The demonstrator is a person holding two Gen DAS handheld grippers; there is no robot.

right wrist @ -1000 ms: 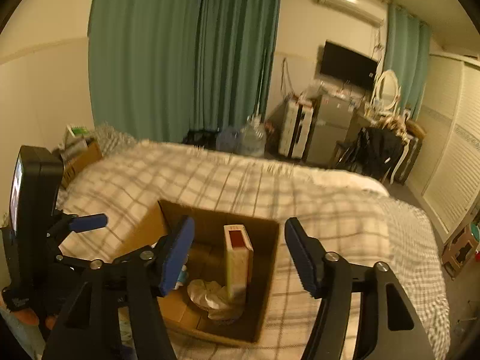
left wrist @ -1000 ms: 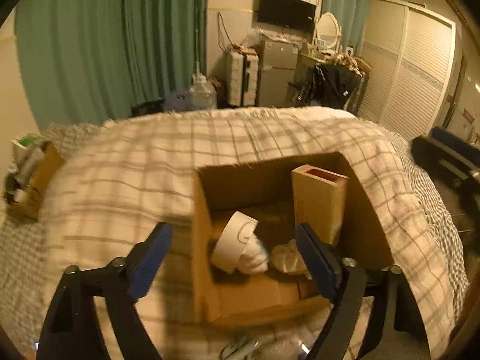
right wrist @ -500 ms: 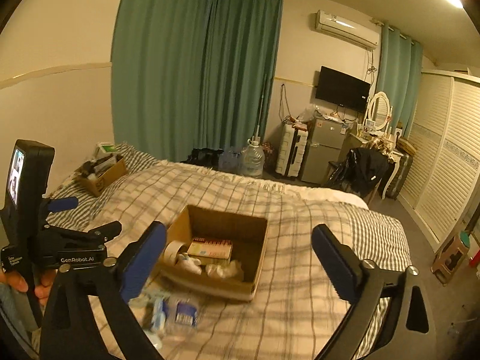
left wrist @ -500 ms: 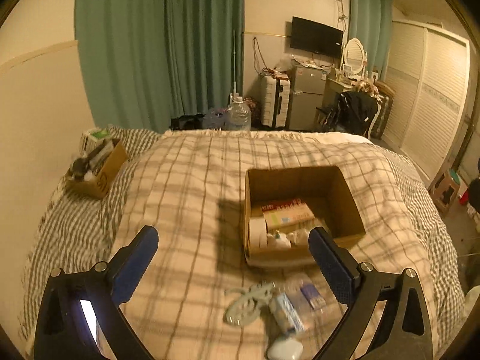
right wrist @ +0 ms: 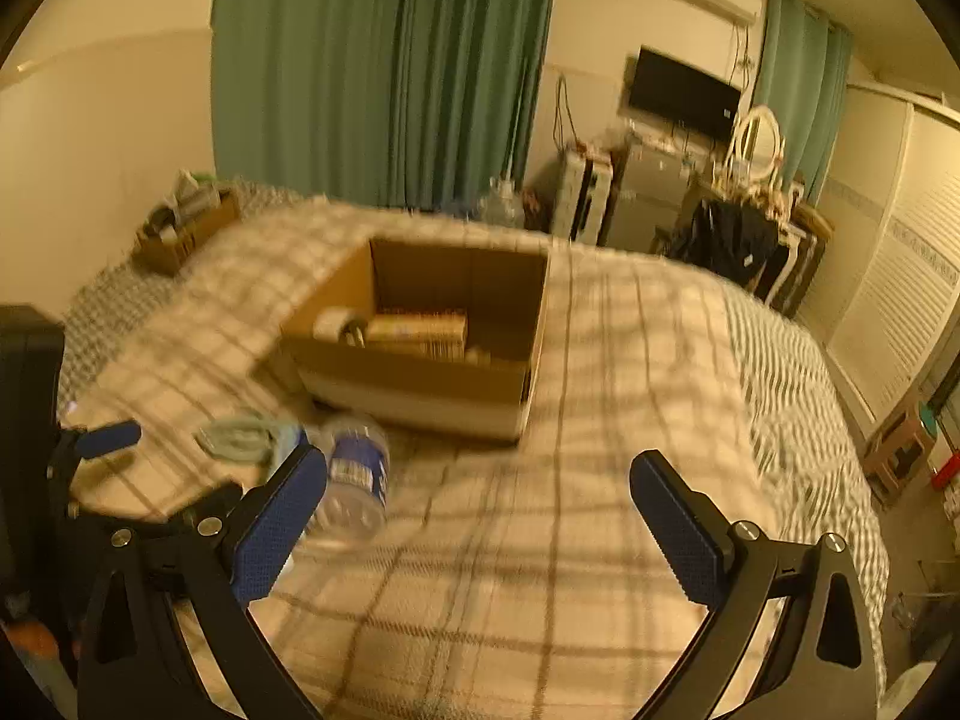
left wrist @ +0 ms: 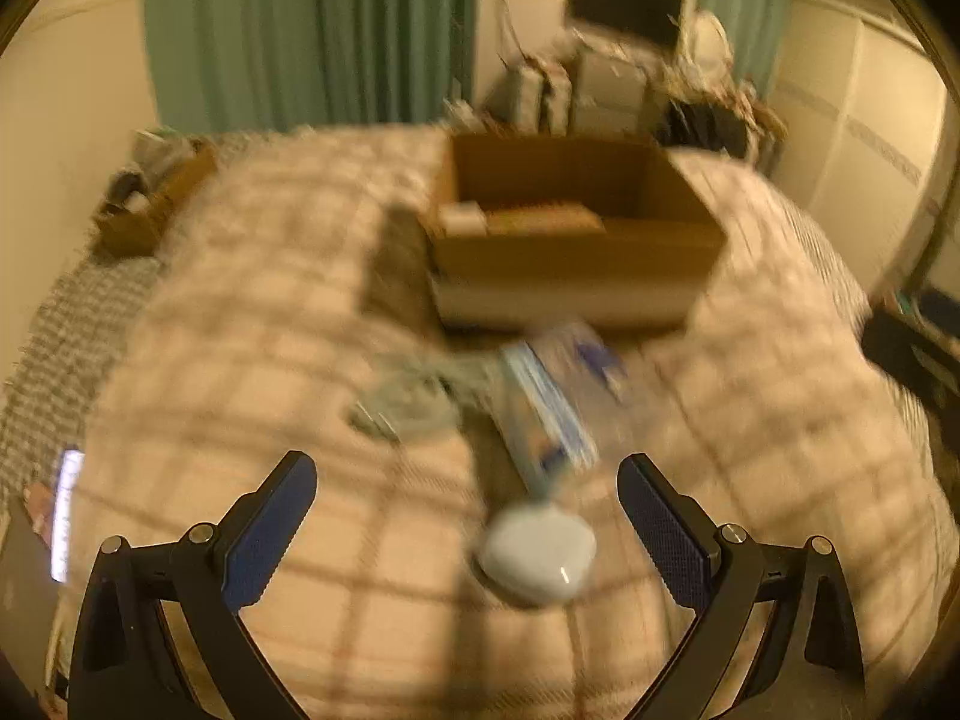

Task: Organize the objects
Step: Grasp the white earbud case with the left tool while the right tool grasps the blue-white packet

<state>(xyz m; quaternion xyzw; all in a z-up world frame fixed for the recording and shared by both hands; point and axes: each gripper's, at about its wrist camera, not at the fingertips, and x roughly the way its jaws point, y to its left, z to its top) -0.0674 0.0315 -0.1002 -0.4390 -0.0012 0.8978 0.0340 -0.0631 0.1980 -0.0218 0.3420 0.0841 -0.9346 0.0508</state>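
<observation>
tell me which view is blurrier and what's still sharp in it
Left wrist view is blurrier: the cardboard box, the white case and the plaid bedspread smear, only the left gripper stays crisp. Right wrist view is milder; its bottle is soft.

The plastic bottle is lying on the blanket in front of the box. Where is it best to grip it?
Probably around the middle of the bottle, at the label, coming from above. It lies on its side, so fingers across the round body should keep it from rolling.

Dim, warm yellow room light. Left wrist view heavily motion-blurred; right wrist view softer-blurred. Box (left wrist: 576,252) casts shadow leftward on bedspread (left wrist: 252,324). Fisheye bends edges, dark corners.
</observation>
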